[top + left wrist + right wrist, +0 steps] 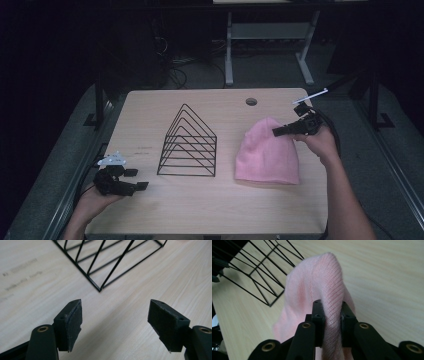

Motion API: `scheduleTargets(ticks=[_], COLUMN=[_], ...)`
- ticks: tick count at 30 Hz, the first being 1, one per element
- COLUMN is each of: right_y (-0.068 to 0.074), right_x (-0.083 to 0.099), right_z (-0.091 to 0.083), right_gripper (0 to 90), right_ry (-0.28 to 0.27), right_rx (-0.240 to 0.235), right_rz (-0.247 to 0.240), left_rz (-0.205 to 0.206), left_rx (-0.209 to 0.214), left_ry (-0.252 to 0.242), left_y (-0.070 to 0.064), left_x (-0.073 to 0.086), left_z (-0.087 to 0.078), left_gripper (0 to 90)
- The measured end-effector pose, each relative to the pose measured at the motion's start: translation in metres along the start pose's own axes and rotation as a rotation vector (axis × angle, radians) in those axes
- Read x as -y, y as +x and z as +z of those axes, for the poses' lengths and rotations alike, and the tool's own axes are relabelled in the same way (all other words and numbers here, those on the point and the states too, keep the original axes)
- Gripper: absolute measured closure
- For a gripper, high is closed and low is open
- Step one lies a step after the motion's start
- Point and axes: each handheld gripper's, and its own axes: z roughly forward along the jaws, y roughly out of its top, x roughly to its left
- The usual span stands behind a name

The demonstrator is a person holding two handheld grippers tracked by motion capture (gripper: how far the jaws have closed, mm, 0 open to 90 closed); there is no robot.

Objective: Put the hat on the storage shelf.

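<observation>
Fabric is already pinched: the right tool [329, 322] has its jaws pressed onto a raised fold of the soft pink knitted beanie [268, 152], near the crown end. The beanie lies on the pale wooden tabletop [210, 200], right of the black wire rack with triangular dividers [188, 143] and apart from it.

To do this step well, I would keep the squeeze firm, since knit stretches and can slide out between flat pads. A lift should go straight up until the brim hangs free, so the cloth does not drag or snag on the rack's wires. Gripping deeper into the fold looks safer than holding a thin edge.

The right hand [320, 142] reaches in from the beanie's far right side, with the tool pointing left across the crown and lying nearly level. The left tool [131, 180] rests low near the tabletop's front left corner, jaws spread and holding nothing, aimed toward the rack's near corner.
</observation>
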Motion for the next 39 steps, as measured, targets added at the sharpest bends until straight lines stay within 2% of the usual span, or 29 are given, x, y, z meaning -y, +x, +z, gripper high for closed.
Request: scheduleTargets(ticks=[1, 3, 4, 11, 14, 19, 21, 22, 29, 34, 39], right_y=[0.006, 0.008, 0.014, 0.026, 0.038, 0.051, 0.053, 0.06, 0.077, 0.09, 0.102], right_x=[-0.004, -0.005, -0.009, -0.018, -0.026, -0.039, -0.041, -0.048, -0.064, -0.079, -0.091], right_z=[-0.008, -0.012, -0.021, -0.038, -0.049, -0.06, -0.061, -0.066, -0.076, -0.081, -0.087], right_gripper=[78.0, 78.0, 78.1, 78.1, 78.1, 78.0, 78.1, 78.1, 78.1, 78.1, 78.1], right_ry=[-0.014, -0.019, -0.034, -0.062, -0.079, -0.106, -0.11, -0.117, -0.139, -0.15, -0.161], right_rx=[0.002, 0.005, 0.006, -0.002, -0.007, -0.013, -0.016, -0.013, -0.019, -0.021, -0.026], right_rz=[-0.02, -0.028, -0.04, -0.075, -0.11, -0.146, -0.15, -0.17, -0.213, -0.24, -0.266], left_rz=[0.009, 0.012, 0.013, 0.045, 0.067, 0.093, 0.1, 0.107, 0.139, 0.17, 0.183], left_rx=[0.005, 0.01, 0.02, 0.056, 0.065, 0.088, 0.09, 0.087, 0.096, 0.121, 0.126], left_ry=[0.005, 0.0, -0.001, -0.007, -0.007, -0.02, -0.019, -0.019, -0.017, -0.014, -0.01], left_y=[0.0, 0.0, 0.0, -0.002, -0.004, -0.007, -0.007, -0.008, -0.011, -0.015, -0.017], left_x=[-0.002, -0.005, -0.008, -0.023, -0.034, -0.047, -0.05, -0.052, -0.068, -0.088, -0.1], left_z=[-0.002, -0.006, -0.009, -0.021, -0.027, -0.035, -0.036, -0.036, -0.04, -0.045, -0.048], left_gripper=[27.8, 27.8, 27.9, 27.8, 27.8, 27.9, 27.9, 27.8, 27.7, 27.7, 27.7])
